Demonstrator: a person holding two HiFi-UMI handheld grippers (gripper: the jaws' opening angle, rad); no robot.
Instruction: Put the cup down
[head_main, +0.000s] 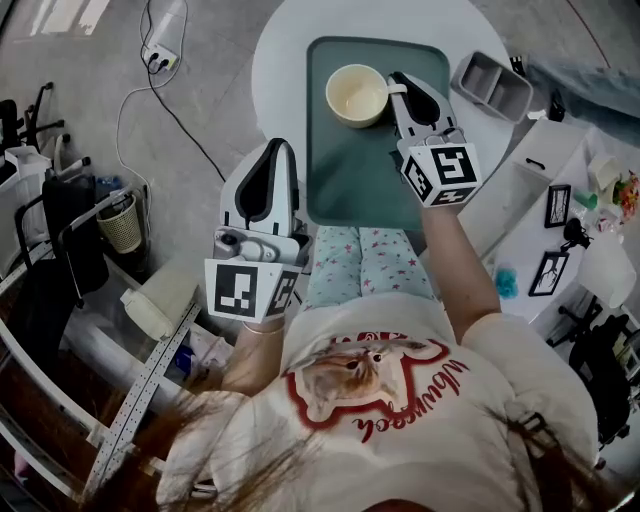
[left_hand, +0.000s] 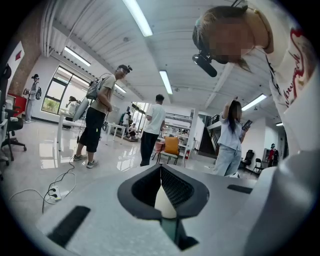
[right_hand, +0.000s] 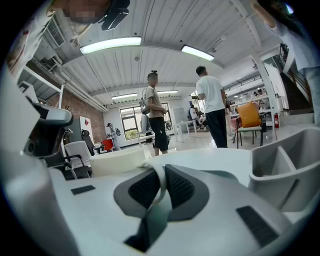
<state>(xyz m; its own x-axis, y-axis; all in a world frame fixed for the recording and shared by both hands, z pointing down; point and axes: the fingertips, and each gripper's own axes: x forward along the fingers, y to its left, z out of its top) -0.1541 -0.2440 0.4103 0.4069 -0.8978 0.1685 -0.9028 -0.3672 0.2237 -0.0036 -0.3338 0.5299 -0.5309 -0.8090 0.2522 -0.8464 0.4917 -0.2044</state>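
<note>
— Is the cup (head_main: 357, 95) down yet?

— Near enough, I'd say, but the job isn't finished. It stands upright at the far end of the green tray (head_main: 350, 180) on the round white bench (head_main: 280, 60), and from above it looks settled. I can't tell whether its base is truly touching the tray, because the gripper's own body hides the bottom edge.

— So what has hold of it?

— The right gripper (head_main: 398, 86). Its jaws are clenched on the cup's handle (right_hand: 161, 182). You can see the pale loop pinched between the dark pads, with the cup's body just ahead and to the left.

— And the other one?

— The left gripper (head_main: 277, 150) hangs at the near left edge of the bench, beside the tray and well apart from the cup. Its jaws are pressed together with nothing between them, so it plays no part here.

— What's left, then?

— My guess is to make sure the base is flat on the tray, let the jaws go of the handle, and draw the right gripper back without nudging the cup. The cup looks empty from above, so a knock would shift it rather than spill anything. The grey divided bin (head_main: 492, 85) stands off the tray to the right, out of the way.
</note>
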